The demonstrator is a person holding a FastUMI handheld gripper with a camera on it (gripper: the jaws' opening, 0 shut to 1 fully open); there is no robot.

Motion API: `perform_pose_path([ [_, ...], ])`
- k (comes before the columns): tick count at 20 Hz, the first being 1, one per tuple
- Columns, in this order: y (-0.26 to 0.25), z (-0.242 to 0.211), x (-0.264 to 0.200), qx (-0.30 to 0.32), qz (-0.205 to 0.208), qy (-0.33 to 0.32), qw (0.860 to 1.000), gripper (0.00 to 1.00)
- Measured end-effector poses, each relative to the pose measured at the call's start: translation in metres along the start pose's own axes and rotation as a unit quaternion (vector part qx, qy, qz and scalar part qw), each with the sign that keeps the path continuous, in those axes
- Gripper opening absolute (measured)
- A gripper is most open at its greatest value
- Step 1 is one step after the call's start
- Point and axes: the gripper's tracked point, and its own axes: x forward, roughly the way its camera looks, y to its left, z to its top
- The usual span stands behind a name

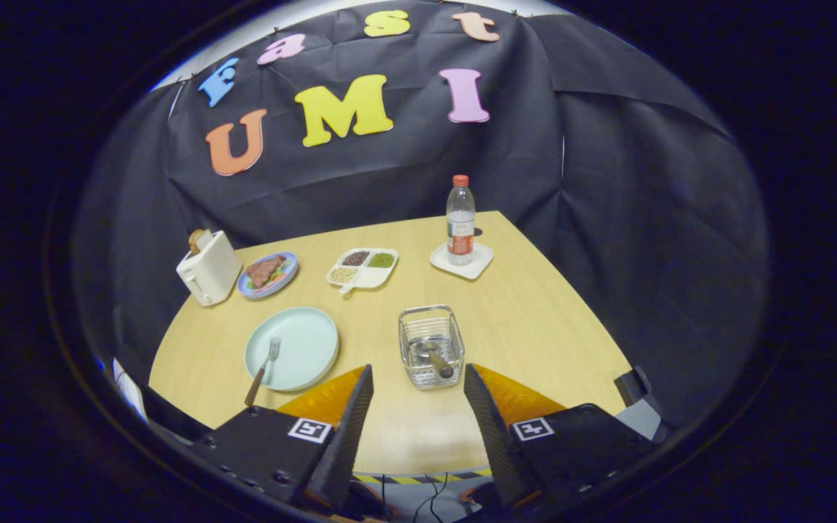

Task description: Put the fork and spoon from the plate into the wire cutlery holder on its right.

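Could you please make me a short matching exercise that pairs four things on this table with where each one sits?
Things:
1. fork
2. spoon
3. water bottle
4. bread slice

Places:
A. in the toaster
B. on the white coaster
C. on the pale plate, handle over its rim
D. in the wire cutlery holder

Pairs: 1-C, 2-D, 3-B, 4-A

The gripper is open, empty, just short of the holder.

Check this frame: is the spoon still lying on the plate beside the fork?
No: the spoon lies inside the wire cutlery holder, while the fork alone rests on the plate; the gripper is open.
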Motion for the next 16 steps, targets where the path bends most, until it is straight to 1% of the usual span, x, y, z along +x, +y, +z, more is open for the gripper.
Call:
perform_pose_path([
  [2,0.008,0.0,-0.005,-0.01,-0.002,-0.007,1.0,0.85],
  [3,0.014,0.003,-0.009,-0.015,-0.001,-0.01,1.0,0.95],
  [4,0.021,0.0,-0.01,-0.021,0.0,-0.014,1.0,0.98],
  [7,0.044,-0.006,-0.008,-0.024,0.009,-0.012,1.0,0.97],
  [12,0.086,-0.025,0.008,-0.033,0.022,0.016,0.999,0.97],
  [16,0.113,-0.038,0.023,-0.026,0.03,0.039,0.998,0.97],
])
